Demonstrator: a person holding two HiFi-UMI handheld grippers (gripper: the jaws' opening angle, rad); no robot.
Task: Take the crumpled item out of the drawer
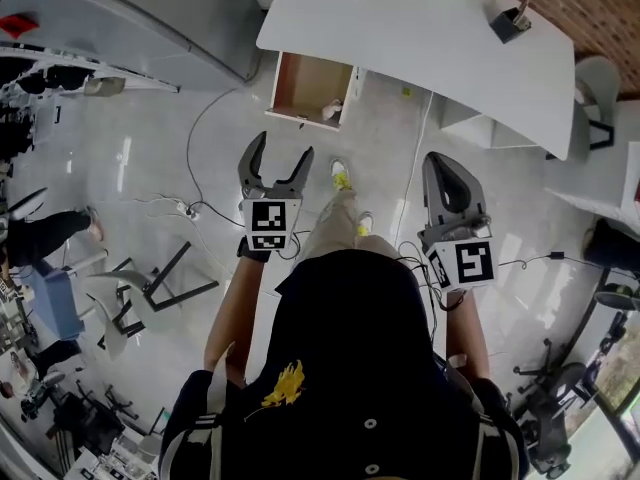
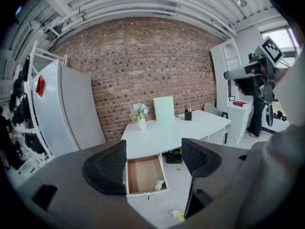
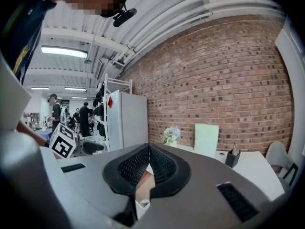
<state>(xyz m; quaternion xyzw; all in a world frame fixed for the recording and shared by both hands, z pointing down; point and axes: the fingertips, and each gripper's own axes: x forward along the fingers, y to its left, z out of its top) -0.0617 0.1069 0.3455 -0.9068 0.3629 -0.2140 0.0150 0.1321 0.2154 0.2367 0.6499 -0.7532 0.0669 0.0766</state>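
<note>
In the open drawer [image 1: 300, 83], at one o'clock from the spread-jawed left gripper [image 1: 281, 148], sits the crumpled item [image 1: 330, 111]; the right gripper [image 1: 441, 165], jaws together, is farther.

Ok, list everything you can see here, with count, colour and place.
desk: one, white, against the brick wall
drawer: one, brown inside, open under the desk's left end
crumpled item: one, white, drawer's front right corner
pen holder: one, black, desk's right part
vase of flowers: one, white, desk's back left
board: one, pale green, upright at desk's back
cabinet: one, grey-white, left of the desk
cables: several, dark and white, on the floor
shoes: two, yellow-green, on the person's feet
left tool: one, black, jaws apart, empty, facing the drawer
right tool: one, black, jaws together, empty
</note>
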